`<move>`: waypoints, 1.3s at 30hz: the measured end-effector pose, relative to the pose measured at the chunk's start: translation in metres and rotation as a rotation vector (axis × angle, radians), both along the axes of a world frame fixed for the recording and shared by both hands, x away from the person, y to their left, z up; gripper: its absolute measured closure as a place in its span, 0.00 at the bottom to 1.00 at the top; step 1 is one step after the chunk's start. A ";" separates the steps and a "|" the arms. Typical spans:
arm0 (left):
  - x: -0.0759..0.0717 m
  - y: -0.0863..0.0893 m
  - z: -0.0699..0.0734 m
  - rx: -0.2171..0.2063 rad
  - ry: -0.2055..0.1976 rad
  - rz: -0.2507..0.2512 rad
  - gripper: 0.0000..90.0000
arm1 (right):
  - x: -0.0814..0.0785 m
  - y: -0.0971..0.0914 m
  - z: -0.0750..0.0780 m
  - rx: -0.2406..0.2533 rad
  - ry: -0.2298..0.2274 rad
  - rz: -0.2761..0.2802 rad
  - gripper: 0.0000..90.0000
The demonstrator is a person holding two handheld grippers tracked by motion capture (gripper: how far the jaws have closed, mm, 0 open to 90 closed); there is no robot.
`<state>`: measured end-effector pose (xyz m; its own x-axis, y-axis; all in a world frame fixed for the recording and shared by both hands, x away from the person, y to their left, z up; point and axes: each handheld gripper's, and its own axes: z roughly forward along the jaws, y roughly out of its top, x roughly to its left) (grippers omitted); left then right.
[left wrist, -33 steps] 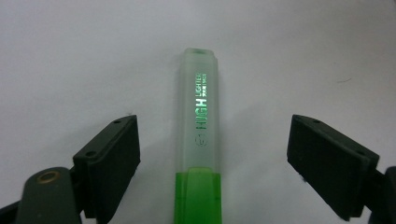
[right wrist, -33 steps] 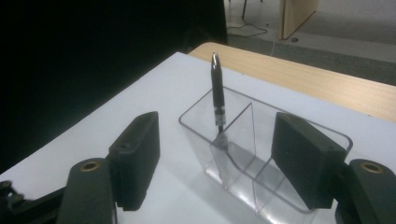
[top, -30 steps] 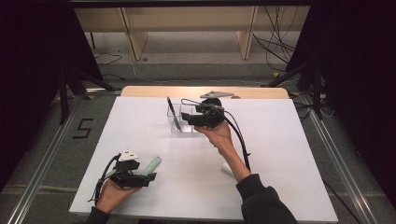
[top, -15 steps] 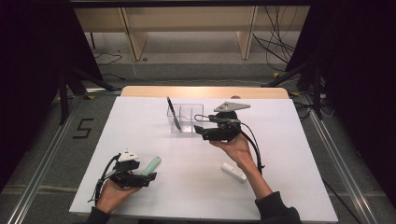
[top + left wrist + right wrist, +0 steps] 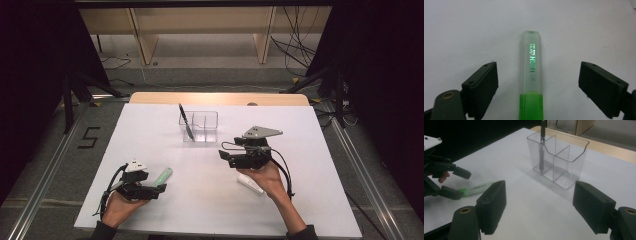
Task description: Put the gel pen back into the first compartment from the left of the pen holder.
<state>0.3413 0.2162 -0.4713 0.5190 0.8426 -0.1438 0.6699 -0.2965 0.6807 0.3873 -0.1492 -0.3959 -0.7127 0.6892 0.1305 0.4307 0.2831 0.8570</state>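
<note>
We read pale lettering along the clear cap of the green highlighter point(image 5: 531, 75): "HIGH LIGHTER", with smaller print beside it that we cannot make out. In the left gripper view its long axis runs from 6 o'clock to 12 o'clock, the green body at the 6 end and the clear cap pointing to 12. From the high view the highlighter point(image 5: 162, 176) lies flat on the white table point(image 5: 310, 130) at about 7 o'clock from the table's middle, its cap end aimed toward 1 o'clock.

Our left gripper point(image 5: 159, 188) sits at the highlighter's green end with its jaws spread wide. The highlighter lies between them, and both pads stand clear of it on either side. The floor to the left of the table carries a black "5" point(image 5: 89, 137).

Our right gripper point(image 5: 223, 157) hovers at about 4 o'clock from the table's middle, jaws spread and nothing between them. Its jaws face toward 9 o'clock in the high view. A small white object point(image 5: 250, 184) lies on the table just under the right hand point(image 5: 265, 176); we cannot tell what it is.

A clear divided holder point(image 5: 559, 157) stands upright near the table's 12 o'clock edge. A dark pen point(image 5: 542, 145) stands in its left compartment, leaning a little, its top toward 11 o'clock in the high view.
</note>
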 end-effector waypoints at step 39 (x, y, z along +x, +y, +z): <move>0.011 0.006 0.012 0.123 0.111 -0.075 0.18 | -0.053 -0.017 -0.035 0.001 0.019 0.007 0.24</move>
